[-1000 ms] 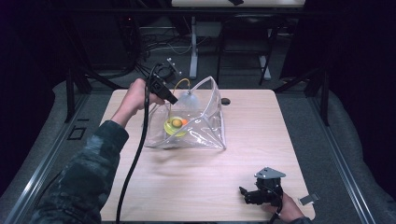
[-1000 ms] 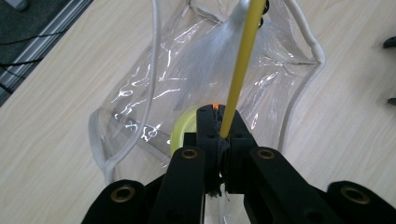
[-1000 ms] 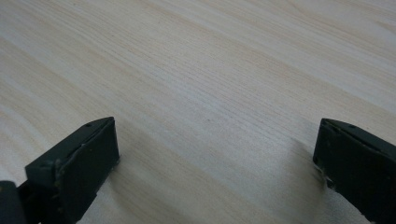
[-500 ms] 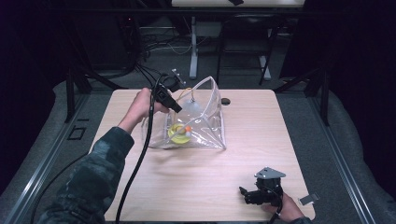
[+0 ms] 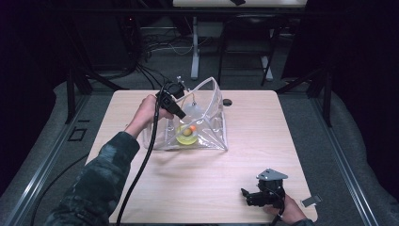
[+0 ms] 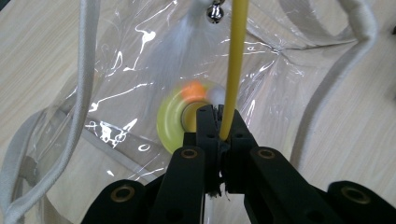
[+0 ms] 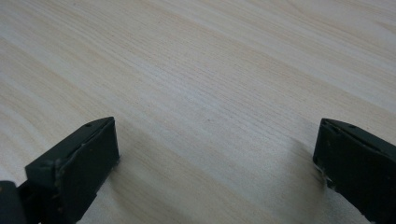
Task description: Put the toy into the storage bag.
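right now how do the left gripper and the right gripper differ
The left gripper is shut on a thin yellow stick; the right gripper is open with nothing between its jaws. The left gripper is held up over the clear bag, pointing down into it; the right gripper sits low at the near edge of the wooden table. Both have black jaws.
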Action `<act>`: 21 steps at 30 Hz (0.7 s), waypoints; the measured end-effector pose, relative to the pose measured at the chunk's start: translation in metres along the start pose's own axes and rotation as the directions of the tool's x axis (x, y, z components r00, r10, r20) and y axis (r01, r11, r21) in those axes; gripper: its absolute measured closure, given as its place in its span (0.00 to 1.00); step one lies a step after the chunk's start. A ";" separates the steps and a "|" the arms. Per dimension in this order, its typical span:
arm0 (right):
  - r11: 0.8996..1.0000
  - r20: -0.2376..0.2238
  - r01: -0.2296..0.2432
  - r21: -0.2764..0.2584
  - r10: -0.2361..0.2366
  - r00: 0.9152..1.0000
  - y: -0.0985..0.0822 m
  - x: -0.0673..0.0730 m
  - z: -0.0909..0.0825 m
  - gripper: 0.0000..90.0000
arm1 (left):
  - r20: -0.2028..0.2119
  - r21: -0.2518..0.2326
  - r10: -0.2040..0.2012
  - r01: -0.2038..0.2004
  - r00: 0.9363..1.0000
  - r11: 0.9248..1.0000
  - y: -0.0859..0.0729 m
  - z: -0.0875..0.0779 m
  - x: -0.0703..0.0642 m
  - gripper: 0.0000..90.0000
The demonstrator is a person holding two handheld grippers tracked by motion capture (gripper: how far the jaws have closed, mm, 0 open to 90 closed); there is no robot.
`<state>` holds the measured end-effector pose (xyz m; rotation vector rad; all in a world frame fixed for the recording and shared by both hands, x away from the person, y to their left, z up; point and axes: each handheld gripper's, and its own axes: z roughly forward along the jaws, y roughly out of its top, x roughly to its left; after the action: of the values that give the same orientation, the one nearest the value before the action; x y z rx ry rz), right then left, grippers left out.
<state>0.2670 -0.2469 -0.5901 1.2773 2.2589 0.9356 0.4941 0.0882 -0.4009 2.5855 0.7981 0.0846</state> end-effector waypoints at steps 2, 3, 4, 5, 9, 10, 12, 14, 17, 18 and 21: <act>1.000 -0.005 -0.002 -0.004 0.002 1.000 0.000 0.000 0.000 0.00 | -0.001 0.004 -0.010 0.010 1.000 1.000 -0.001 0.002 0.002 0.97; 1.000 0.001 -0.001 -0.003 0.001 1.000 0.000 0.000 0.000 0.00 | -0.001 0.004 -0.014 0.014 1.000 1.000 -0.002 0.003 0.003 0.97; 1.000 0.000 -0.001 -0.003 0.001 1.000 0.000 0.000 0.000 0.00 | -0.002 0.004 -0.018 0.018 1.000 1.000 -0.002 0.004 0.003 0.97; 1.000 0.002 0.000 -0.001 0.000 1.000 0.000 0.000 0.000 0.00 | -0.001 0.006 -0.020 0.020 1.000 1.000 -0.003 0.005 0.004 0.97; 1.000 -0.006 0.002 0.001 -0.002 1.000 0.000 0.000 0.000 0.00 | -0.011 0.012 -0.028 0.028 1.000 1.000 -0.004 0.008 0.004 0.96; 1.000 -0.001 -0.001 -0.003 0.001 1.000 0.000 0.000 0.000 0.00 | -0.012 0.008 -0.030 0.030 0.999 1.000 -0.004 0.008 0.004 0.96; 1.000 0.000 -0.001 -0.003 0.001 1.000 0.000 0.000 0.000 0.00 | -0.015 0.008 -0.033 0.033 0.999 0.999 -0.004 0.008 0.004 0.96; 1.000 -0.003 -0.001 -0.003 0.001 1.000 0.000 0.000 0.000 0.00 | -0.015 0.010 -0.034 0.034 0.999 0.999 -0.005 0.007 0.004 0.93; 1.000 -0.001 0.000 -0.002 0.000 1.000 0.000 0.000 0.000 0.00 | -0.003 -0.006 -0.037 0.037 0.999 0.999 -0.006 0.003 0.004 0.85; 1.000 0.002 0.000 -0.002 0.000 1.000 0.000 0.000 0.000 0.00 | 0.005 -0.014 -0.033 0.033 0.999 0.999 -0.007 0.001 0.004 0.83; 1.000 -0.003 -0.001 -0.002 0.001 1.000 0.000 0.000 0.000 0.00 | 0.004 -0.023 -0.031 0.031 1.000 0.999 -0.008 -0.007 0.001 0.70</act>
<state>0.2672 -0.2469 -0.5904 1.2767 2.2587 0.9405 0.4898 0.0977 -0.3981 2.5502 0.8314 0.0796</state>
